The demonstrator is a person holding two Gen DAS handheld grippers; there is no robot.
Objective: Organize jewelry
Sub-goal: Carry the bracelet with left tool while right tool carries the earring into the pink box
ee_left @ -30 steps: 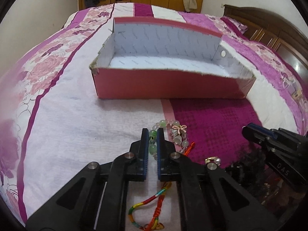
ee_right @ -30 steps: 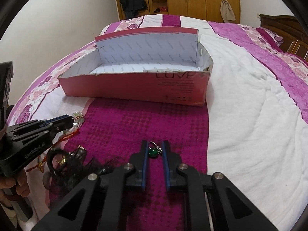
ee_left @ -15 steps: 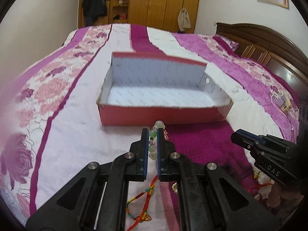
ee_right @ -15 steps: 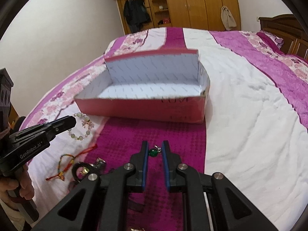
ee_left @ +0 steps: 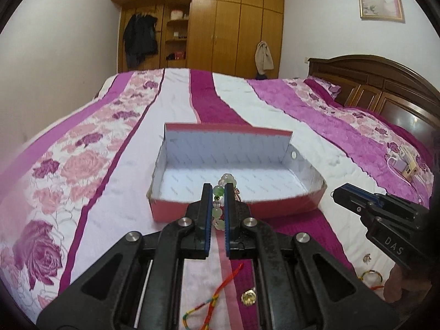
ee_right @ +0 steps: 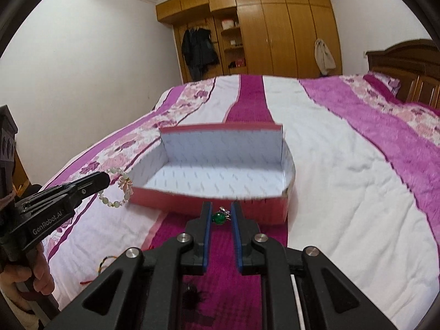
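Nearest on the magenta-and-white quilted bedspread [ee_left: 115, 181] lie a multicoloured braided cord [ee_left: 217, 299], a small gold ring [ee_left: 249, 297] and a yellow-and-red cord loop [ee_left: 371, 276], all loose near the bed's front edge. Above them the left gripper [ee_left: 217, 196] has its jaws squeezed tight on a bracelet of pale green and clear beads [ee_left: 220, 192], which hangs from the pads in the air with its small pink bow charm [ee_right: 125, 184] dangling. Beside it, the right gripper [ee_right: 221, 217] is closed almost fully, pinching a round green bead pendant with a silver clasp [ee_right: 219, 217] between its blue pads. Just beyond both stands the open pink cardboard box with a white patterned lining [ee_left: 236, 148], in the middle of the bed. Farther back a wooden headboard [ee_left: 379, 82] and a wooden wardrobe [ee_left: 214, 27] close the room.
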